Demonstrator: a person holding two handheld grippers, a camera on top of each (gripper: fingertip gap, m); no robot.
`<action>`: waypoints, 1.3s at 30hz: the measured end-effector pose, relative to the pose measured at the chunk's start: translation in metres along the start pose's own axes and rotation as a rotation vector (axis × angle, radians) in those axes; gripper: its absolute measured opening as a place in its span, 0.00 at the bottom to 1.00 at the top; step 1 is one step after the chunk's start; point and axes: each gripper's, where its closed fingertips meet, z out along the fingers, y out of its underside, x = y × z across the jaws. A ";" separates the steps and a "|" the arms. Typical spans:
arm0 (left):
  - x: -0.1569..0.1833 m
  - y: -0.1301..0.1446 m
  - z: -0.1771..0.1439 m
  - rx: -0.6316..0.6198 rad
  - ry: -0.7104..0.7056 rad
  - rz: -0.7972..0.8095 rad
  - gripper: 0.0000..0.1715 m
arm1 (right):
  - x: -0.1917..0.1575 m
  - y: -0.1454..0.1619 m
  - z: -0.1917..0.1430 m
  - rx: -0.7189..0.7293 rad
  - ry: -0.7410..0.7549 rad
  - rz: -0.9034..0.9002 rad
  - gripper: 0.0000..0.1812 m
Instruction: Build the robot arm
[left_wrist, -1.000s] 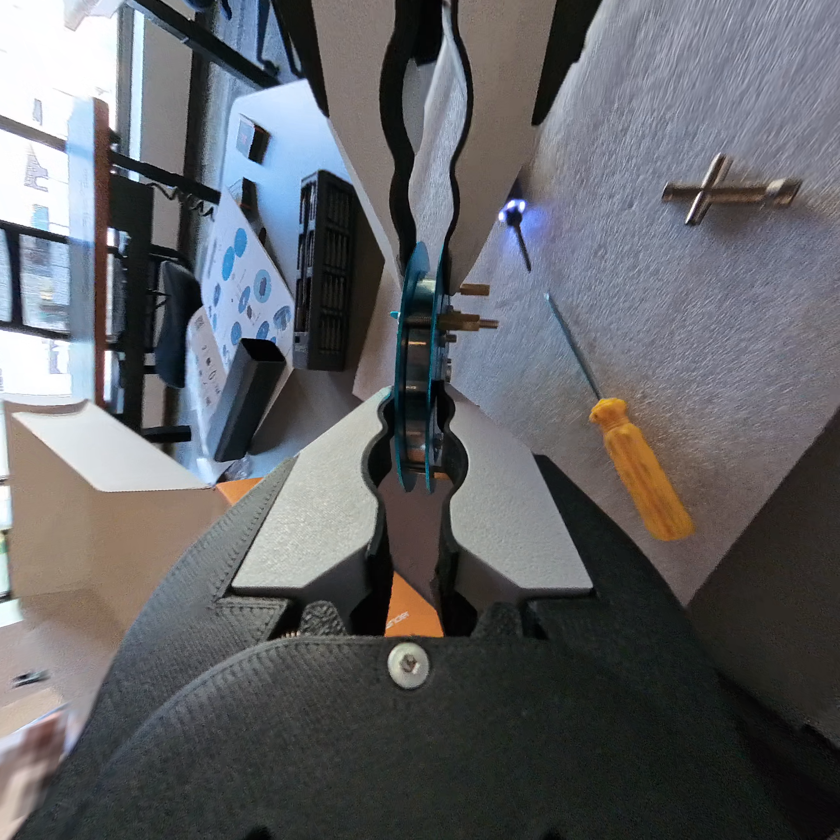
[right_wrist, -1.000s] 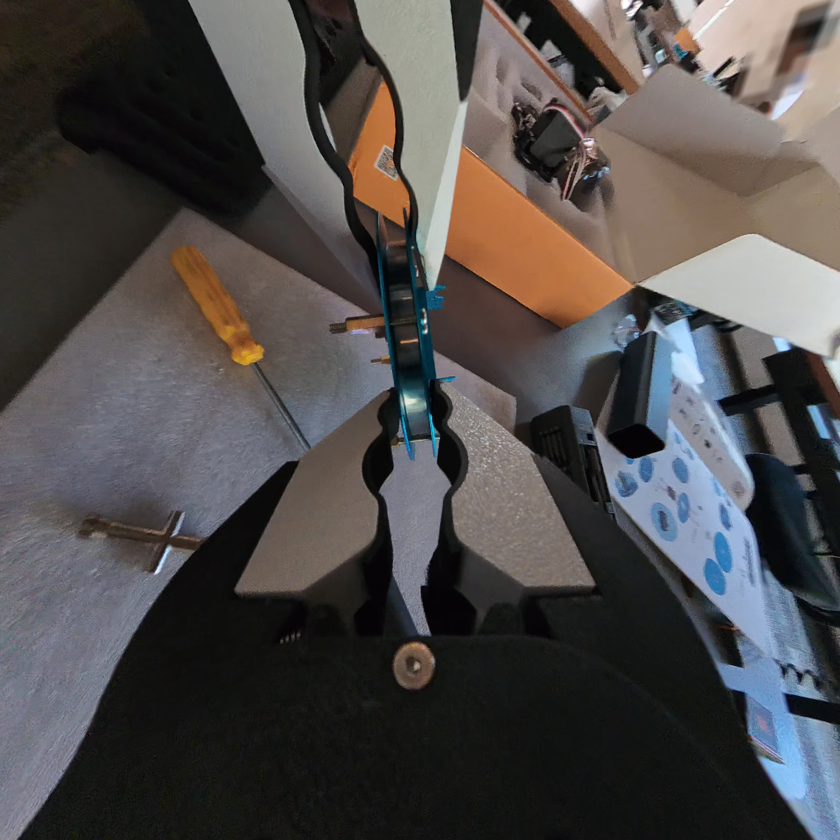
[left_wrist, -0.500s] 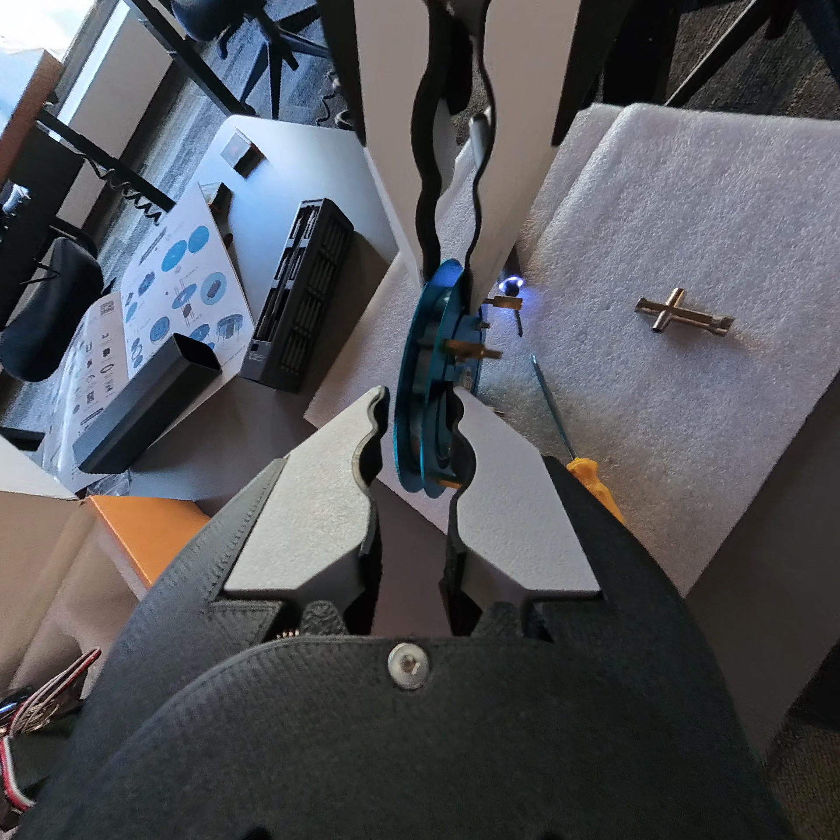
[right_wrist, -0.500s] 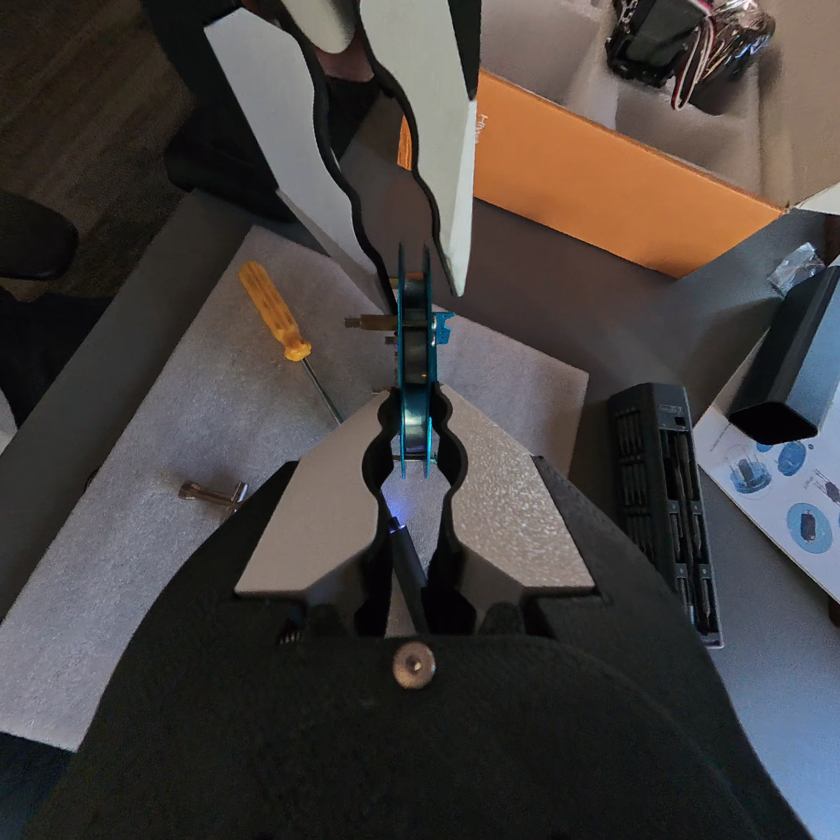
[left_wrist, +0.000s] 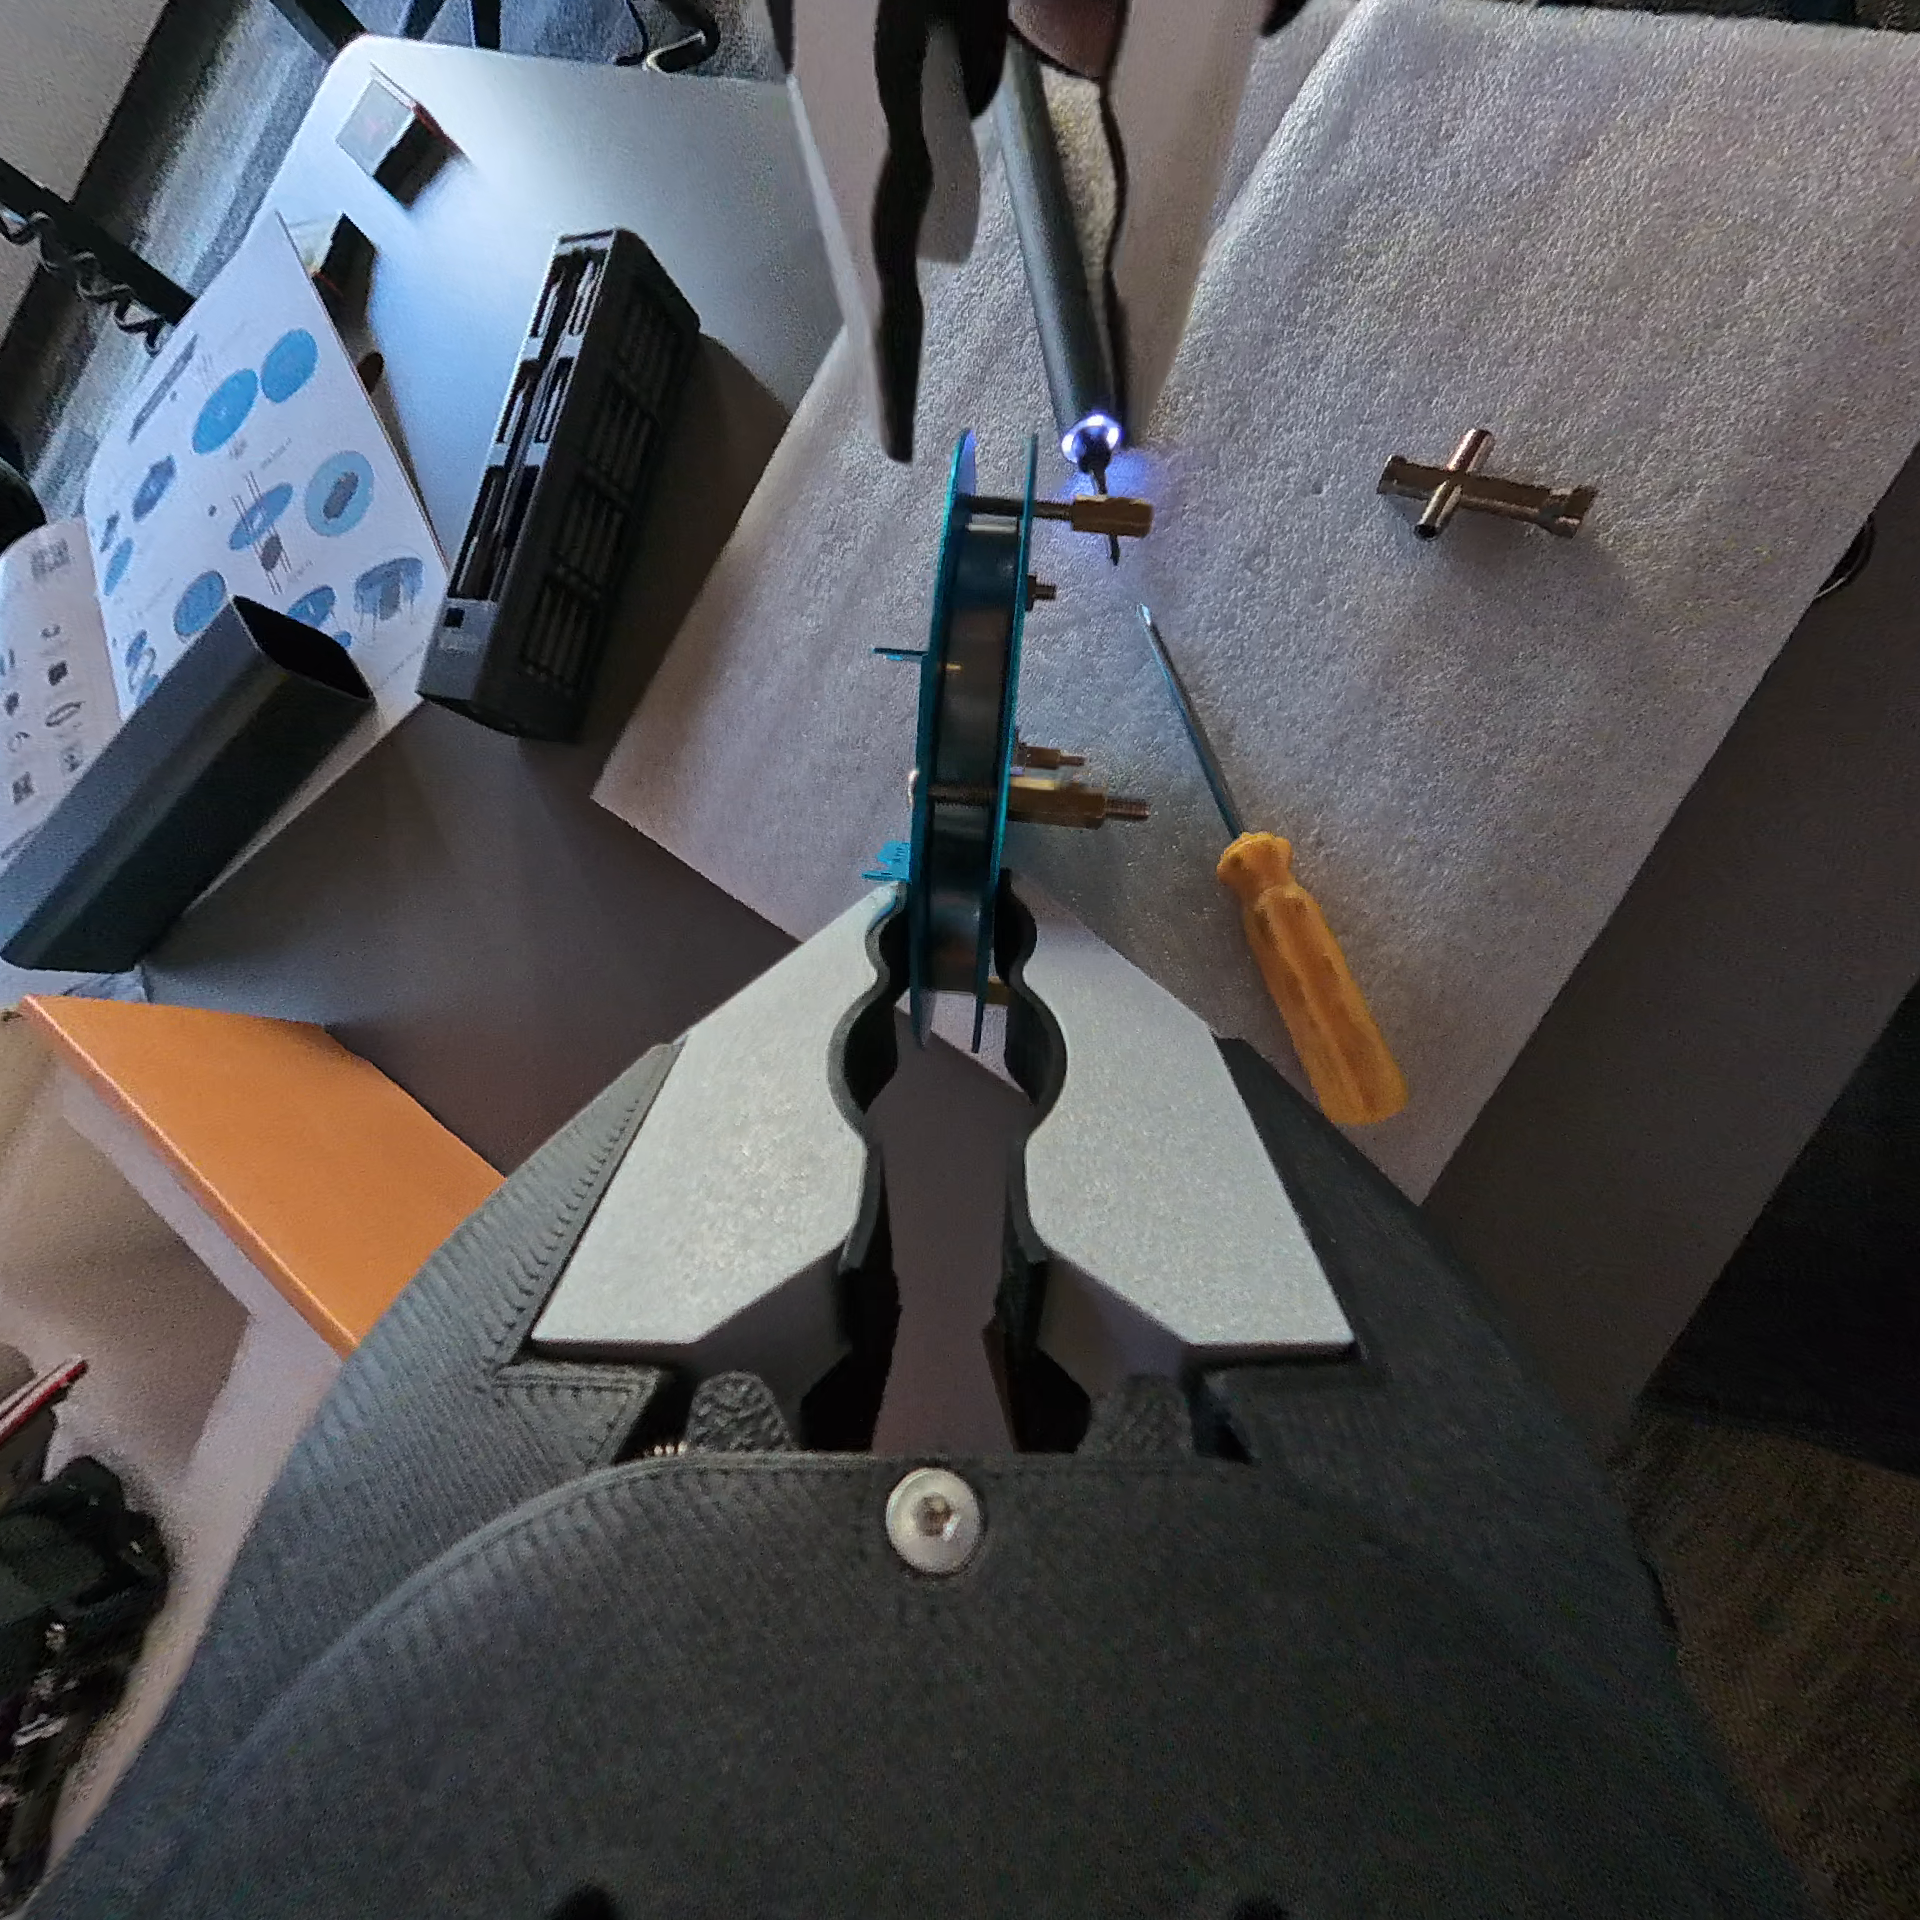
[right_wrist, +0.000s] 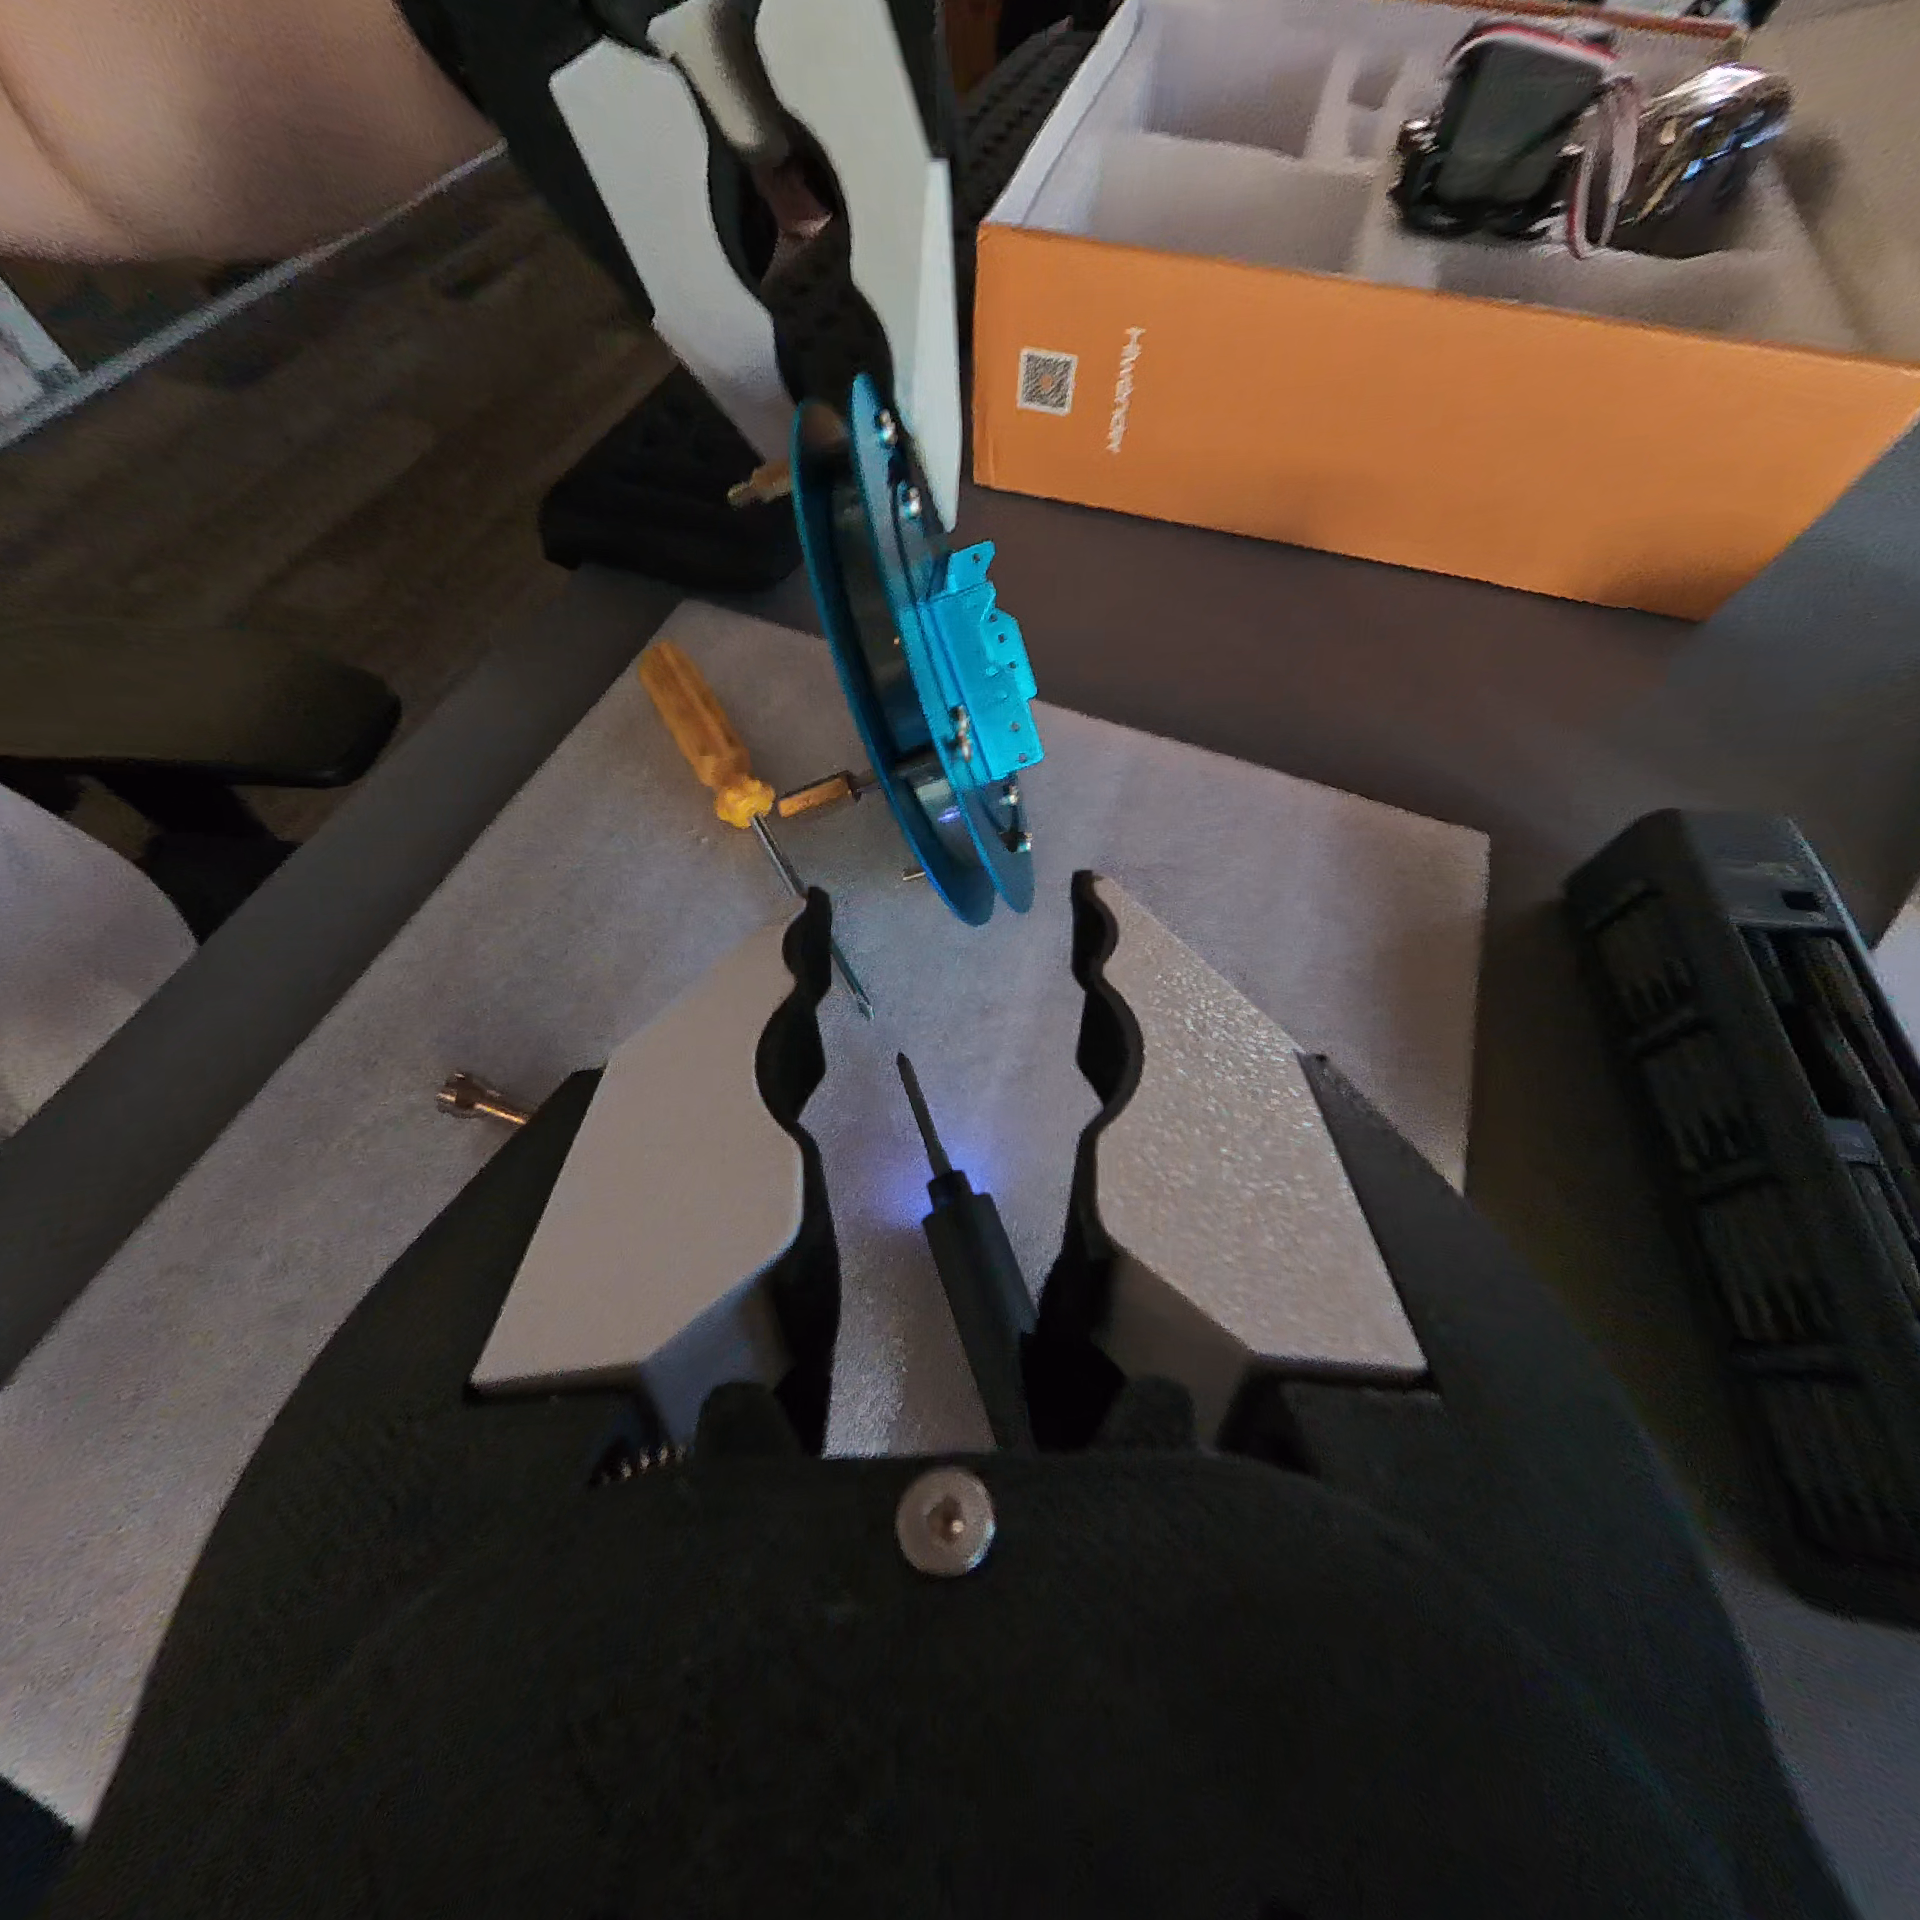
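A blue two-plate disc assembly (left_wrist: 971, 727) with brass standoffs is held on edge above the grey foam pad (left_wrist: 1558, 260). My left gripper (left_wrist: 951, 914) is shut on its near rim. In the right wrist view it (right_wrist: 831, 312) holds the assembly (right_wrist: 914, 665) from the far side. My right gripper (right_wrist: 951, 904) is open, its fingers apart just short of the disc's lower edge and not touching it. It also shows in the left wrist view (left_wrist: 1013, 436). A dark powered screwdriver (right_wrist: 966, 1247) with a lit blue tip seems to lie on the foam under the right gripper.
A yellow-handled screwdriver (left_wrist: 1309, 997) and a metal cross wrench (left_wrist: 1475, 499) lie on the foam. A black bit case (right_wrist: 1766, 1143), a dark sleeve (left_wrist: 177, 790) and a printed sheet (left_wrist: 239, 447) are on the grey table. An orange box (right_wrist: 1403, 436) with parts stands beyond. Spacing between my two grippers at the tips: around 10 cm.
The right gripper has let go of the blue disc assembly, opened and drawn back a little. The left gripper keeps the assembly, which now shows tilted in the right wrist view.
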 end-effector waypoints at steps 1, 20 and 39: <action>0.000 0.002 -0.001 0.002 0.000 -0.009 0.08 | -0.001 0.002 0.006 -0.023 0.009 -0.033 0.25; -0.017 -0.001 0.031 0.048 -0.099 0.007 0.11 | -0.015 -0.035 -0.018 -0.102 0.381 -0.259 0.06; -0.112 0.012 -0.093 -0.681 -0.871 0.545 0.13 | 0.004 -0.031 -0.013 0.010 0.545 0.037 0.07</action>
